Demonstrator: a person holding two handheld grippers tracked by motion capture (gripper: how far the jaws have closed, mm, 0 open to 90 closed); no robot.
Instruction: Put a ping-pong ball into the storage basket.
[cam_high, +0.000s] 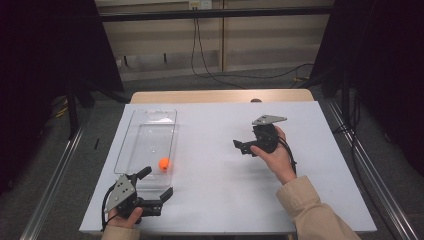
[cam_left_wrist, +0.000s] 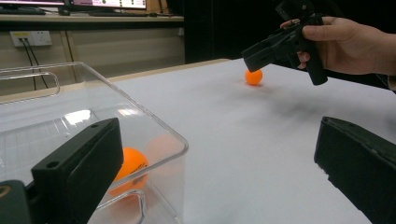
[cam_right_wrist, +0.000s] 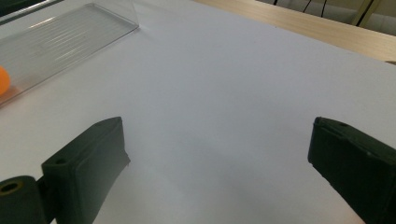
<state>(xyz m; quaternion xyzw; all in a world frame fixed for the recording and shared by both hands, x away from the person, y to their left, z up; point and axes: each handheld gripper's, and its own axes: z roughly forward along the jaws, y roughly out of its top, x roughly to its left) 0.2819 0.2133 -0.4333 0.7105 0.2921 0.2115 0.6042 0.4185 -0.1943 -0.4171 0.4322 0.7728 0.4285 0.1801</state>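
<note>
Left tool (cam_left_wrist: 210, 168) hides part of the boxed orange ball (cam_left_wrist: 130, 170).

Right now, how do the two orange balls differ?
The boxed ball lies inside the clear box; the far ball sits on the bare table, outside the box. The boxed ball is close to the left gripper; the far ball is near the right gripper. Both are orange, round and ungripped.
</note>
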